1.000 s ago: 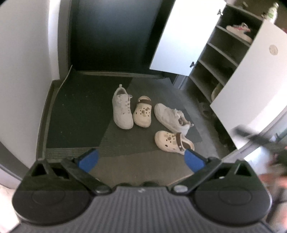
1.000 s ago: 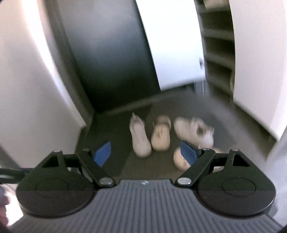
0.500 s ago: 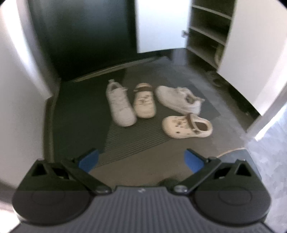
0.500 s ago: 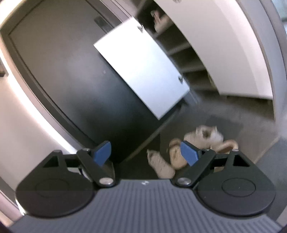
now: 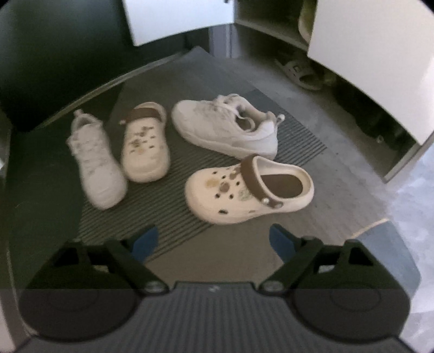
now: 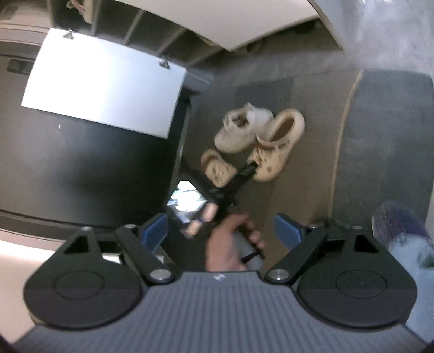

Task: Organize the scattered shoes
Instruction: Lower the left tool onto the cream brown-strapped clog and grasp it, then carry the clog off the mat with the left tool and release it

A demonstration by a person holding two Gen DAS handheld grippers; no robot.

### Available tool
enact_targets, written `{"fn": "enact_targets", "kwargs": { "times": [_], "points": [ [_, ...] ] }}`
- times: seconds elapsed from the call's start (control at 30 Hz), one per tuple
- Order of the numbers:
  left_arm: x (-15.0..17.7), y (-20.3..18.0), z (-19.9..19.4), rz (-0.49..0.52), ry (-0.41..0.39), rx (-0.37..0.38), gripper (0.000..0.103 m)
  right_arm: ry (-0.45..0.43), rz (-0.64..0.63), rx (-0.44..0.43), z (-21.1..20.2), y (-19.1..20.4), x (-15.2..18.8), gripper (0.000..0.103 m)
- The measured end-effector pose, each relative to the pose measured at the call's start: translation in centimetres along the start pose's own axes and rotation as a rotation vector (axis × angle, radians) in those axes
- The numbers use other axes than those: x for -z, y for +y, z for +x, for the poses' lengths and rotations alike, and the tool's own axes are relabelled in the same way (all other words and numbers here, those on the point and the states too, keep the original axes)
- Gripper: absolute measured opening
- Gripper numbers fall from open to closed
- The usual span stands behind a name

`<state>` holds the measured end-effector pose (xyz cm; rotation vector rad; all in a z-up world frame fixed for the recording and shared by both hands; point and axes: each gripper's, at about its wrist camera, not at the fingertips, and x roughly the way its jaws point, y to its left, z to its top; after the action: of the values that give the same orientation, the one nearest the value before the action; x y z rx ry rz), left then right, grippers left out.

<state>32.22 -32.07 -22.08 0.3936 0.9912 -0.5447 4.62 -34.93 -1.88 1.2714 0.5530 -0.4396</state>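
Observation:
Several shoes lie scattered on a ribbed floor mat (image 5: 168,206). In the left wrist view a cream clog with a brown strap (image 5: 246,190) lies nearest, a white sneaker (image 5: 225,127) behind it, a second cream clog (image 5: 145,144) and a second white sneaker (image 5: 93,157) to the left. My left gripper (image 5: 213,241) is open and empty, just short of the near clog. My right gripper (image 6: 221,228) is open and empty, high above, looking down on the near clog (image 6: 276,144), the sneaker (image 6: 238,130) and the other clog (image 6: 217,168).
An open shoe cabinet (image 5: 271,21) with white doors (image 5: 374,57) stands at the back right, a grey sandal (image 5: 298,70) on the floor under it. A dark door (image 5: 54,49) is at the back left. The left hand (image 6: 227,247) and its gripper body show in the right wrist view.
My left gripper has moved forward and down toward the shoes, which loom larger. My right gripper has swung up and rolled, now looking down over the left hand.

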Motion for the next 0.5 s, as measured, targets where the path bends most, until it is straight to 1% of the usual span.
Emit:
{"fn": "enact_targets", "kwargs": {
  "times": [0.1,0.17,0.2,0.3,0.33,0.37,0.47,0.5],
  "points": [
    [-1.0,-1.9,4.3,0.051,-0.022,-0.029,0.092,0.068,-0.017,-0.007,1.8,0.5,0.2,0.087],
    [-1.8,-2.9,7.4,0.052,-0.022,-0.043,0.092,0.123,0.000,0.011,3.3,0.7,0.0,0.088],
    [-2.2,-3.0,8.7,0.038,-0.013,-0.040,0.091,0.130,-0.004,0.014,3.6,0.9,-0.1,0.088],
    [-3.1,-3.4,12.1,0.005,0.024,-0.038,0.088,0.114,-0.029,0.020,4.0,1.4,-0.8,0.087],
    [-3.4,-3.5,13.6,0.000,0.041,-0.034,0.086,0.110,-0.030,0.024,4.2,1.5,-1.2,0.087],
    [-3.5,-3.5,14.2,-0.004,0.044,-0.023,0.080,0.115,-0.020,0.028,4.5,1.3,-1.5,0.087],
    [-3.7,-3.5,15.9,-0.035,0.058,0.001,0.068,0.144,0.012,0.035,5.9,0.8,-2.5,0.087],
    [-3.7,-3.7,15.9,-0.023,0.046,-0.004,0.064,0.147,0.017,0.034,6.2,0.8,-2.9,0.087]
  ]
}}
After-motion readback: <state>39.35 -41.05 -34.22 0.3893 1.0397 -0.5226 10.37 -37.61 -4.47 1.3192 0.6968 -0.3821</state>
